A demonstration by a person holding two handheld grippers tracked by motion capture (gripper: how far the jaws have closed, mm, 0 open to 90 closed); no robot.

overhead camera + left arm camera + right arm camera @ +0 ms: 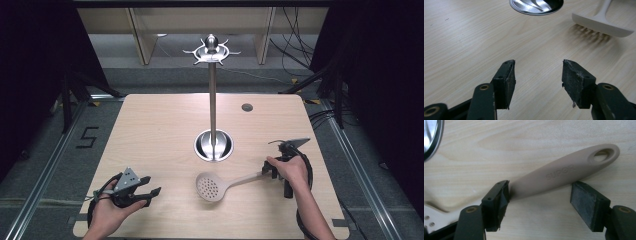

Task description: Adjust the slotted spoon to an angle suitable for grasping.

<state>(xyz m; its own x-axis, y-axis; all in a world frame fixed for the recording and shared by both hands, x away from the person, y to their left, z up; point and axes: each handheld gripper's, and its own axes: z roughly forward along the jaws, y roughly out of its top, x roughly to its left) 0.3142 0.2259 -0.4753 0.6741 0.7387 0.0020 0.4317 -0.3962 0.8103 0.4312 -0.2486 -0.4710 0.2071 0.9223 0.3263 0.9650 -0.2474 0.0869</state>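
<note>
A beige skimmer (210, 186) lies flat on the wooden table (150, 130), its perforated head toward the middle and its handle (564, 170) pointing right. My right gripper (267, 171) is at the handle's end with its jaws wide apart. In the right gripper view the handle runs across just past the jaw tips of that gripper (540, 183), and neither pad presses on it. My left gripper (152, 185) rests low at the front left, open and empty. In the left gripper view, this gripper (537, 67) points at the skimmer's head (602, 25).
A metal stand rises from a round shiny base (213, 145) at the table's centre, its pole (212, 100) topped by a ring of hooks (211, 50). A small dark grommet (247, 107) sits at the back right. The base edge (431, 137) lies close to the right gripper.
</note>
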